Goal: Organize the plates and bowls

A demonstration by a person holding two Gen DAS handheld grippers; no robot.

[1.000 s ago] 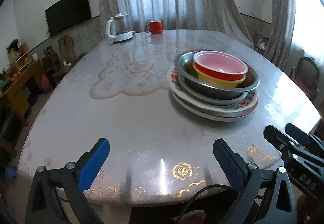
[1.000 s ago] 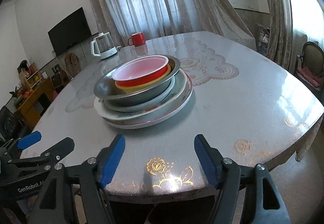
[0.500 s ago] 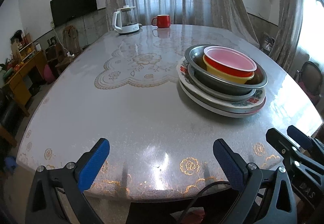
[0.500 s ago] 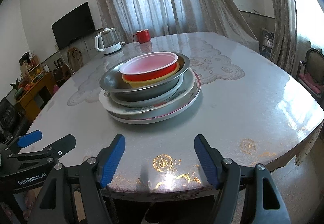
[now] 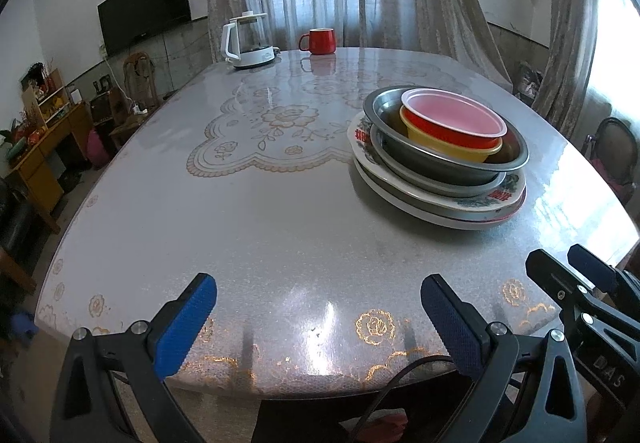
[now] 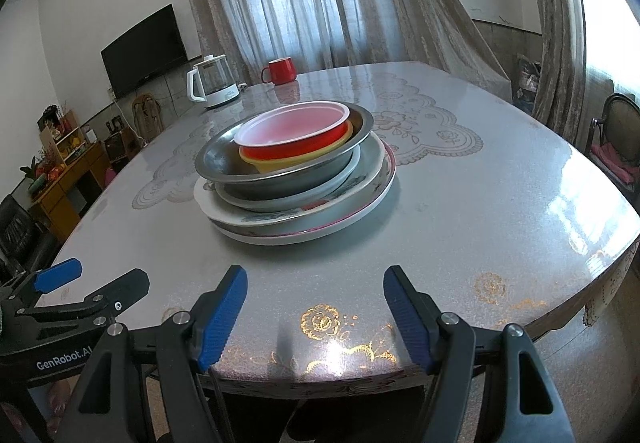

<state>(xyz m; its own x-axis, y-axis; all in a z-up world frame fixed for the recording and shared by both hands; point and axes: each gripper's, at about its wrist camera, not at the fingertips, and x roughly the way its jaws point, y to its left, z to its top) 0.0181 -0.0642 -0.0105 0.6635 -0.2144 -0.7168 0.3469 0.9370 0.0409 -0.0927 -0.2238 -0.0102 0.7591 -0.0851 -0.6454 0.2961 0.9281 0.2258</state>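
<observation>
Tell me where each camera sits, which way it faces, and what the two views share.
Left wrist: on the left gripper at the table's near edge, facing across it; stack ahead-right; own open fingers and the right gripper show.
Right wrist: on the right gripper, same edge, stack ahead-left; left gripper shows.
Shared: stack, kettle, mug, TV.

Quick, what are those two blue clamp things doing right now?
Left gripper: open, holding nothing.
Right gripper: open, holding nothing.
</observation>
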